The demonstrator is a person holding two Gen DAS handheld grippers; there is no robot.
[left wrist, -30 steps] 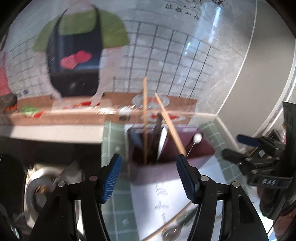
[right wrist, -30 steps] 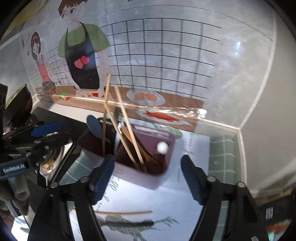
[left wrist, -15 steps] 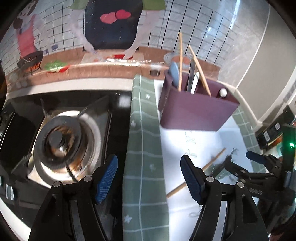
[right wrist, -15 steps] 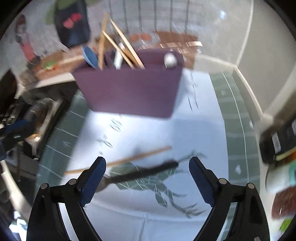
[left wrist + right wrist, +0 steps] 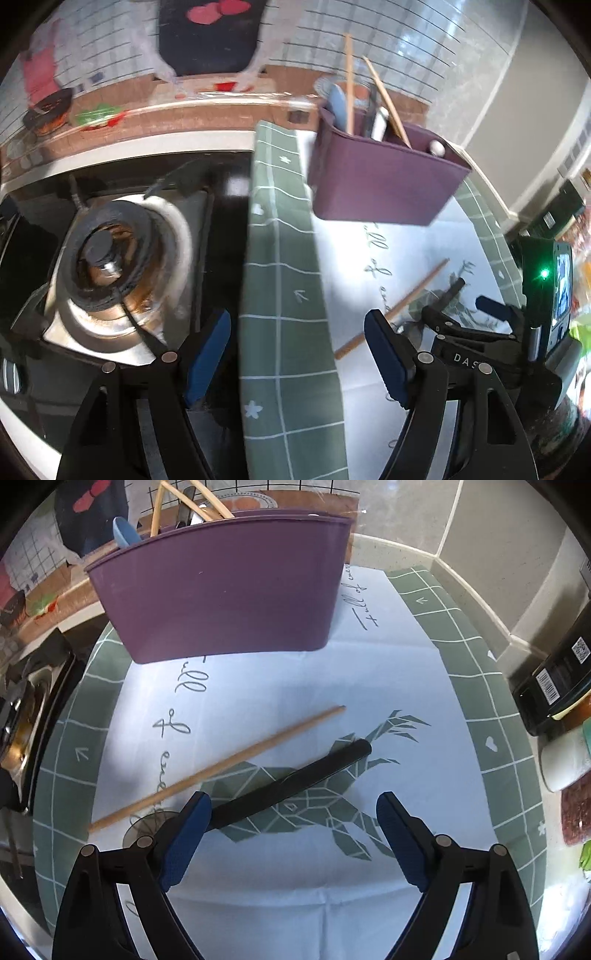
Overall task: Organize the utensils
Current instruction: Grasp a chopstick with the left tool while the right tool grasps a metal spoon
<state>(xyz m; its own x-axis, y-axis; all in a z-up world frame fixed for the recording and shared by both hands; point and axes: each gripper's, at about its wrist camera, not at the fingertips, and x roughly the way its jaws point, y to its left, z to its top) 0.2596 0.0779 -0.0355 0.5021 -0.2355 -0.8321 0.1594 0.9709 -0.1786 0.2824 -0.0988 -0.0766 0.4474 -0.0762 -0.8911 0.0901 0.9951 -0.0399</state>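
Right gripper (image 5: 291, 834) hangs low over the cloth with its jaws spread wide and nothing between them; its blue pads (image 5: 186, 834) look ribbed and rubbery. Just ahead, in the lower middle of the right wrist frame, lies a black handle (image 5: 291, 784), smooth and round, with a metal strainer-like end partly hidden under the left finger. Beside it, a little farther and almost parallel, lies one wooden chopstick (image 5: 218, 766), thin, straight and matte. Both rest on a white cloth (image 5: 295, 686) with a green deer print, script lettering and fold creases. Farther, in the upper part of the frame, stands the purple holder (image 5: 229, 587), smooth plastic with curved walls. It already carries chopsticks, a blue spoon and other utensils, so I judge most of the work done; these two pieces are left.

Left gripper (image 5: 297, 354) is also released and empty, at the lower middle of its frame, above the green checked cloth border beside a metal stove burner (image 5: 110, 258).
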